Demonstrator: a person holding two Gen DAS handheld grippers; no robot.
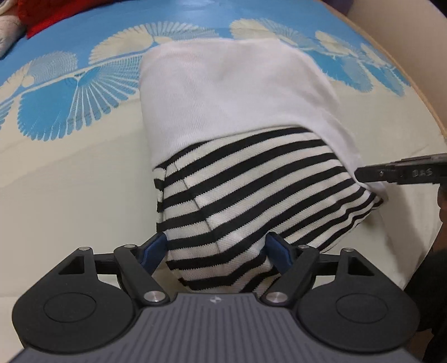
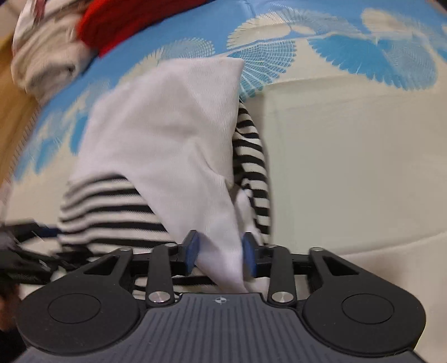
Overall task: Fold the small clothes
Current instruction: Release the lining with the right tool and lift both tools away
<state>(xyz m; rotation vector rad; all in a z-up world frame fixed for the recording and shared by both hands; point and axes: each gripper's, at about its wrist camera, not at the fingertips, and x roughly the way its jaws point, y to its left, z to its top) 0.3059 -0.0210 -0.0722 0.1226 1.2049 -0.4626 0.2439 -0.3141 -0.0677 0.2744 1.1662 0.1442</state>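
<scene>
A small garment lies on the bed, its white part [image 1: 232, 92] folded over its black-and-white striped part [image 1: 251, 190]. My left gripper [image 1: 216, 250] stands wide over the near striped corner, which bulges between the blue pads [image 1: 152, 250] without being pinched. My right gripper [image 2: 220, 251] is shut on a hanging fold of the white part [image 2: 167, 134], with striped cloth [image 2: 111, 206] behind it. In the left wrist view the right gripper's black finger [image 1: 391, 173] reaches the garment's right edge. The right wrist view shows the left gripper as a blur [image 2: 30, 243] at the far left.
The bedspread [image 1: 69, 178] is cream with a blue fan pattern. A red cloth [image 2: 120, 25] and a pale bundle of fabric [image 2: 47, 55] lie at the far end. The bed's edge and a wooden floor [image 2: 14, 117] show at the left of the right wrist view.
</scene>
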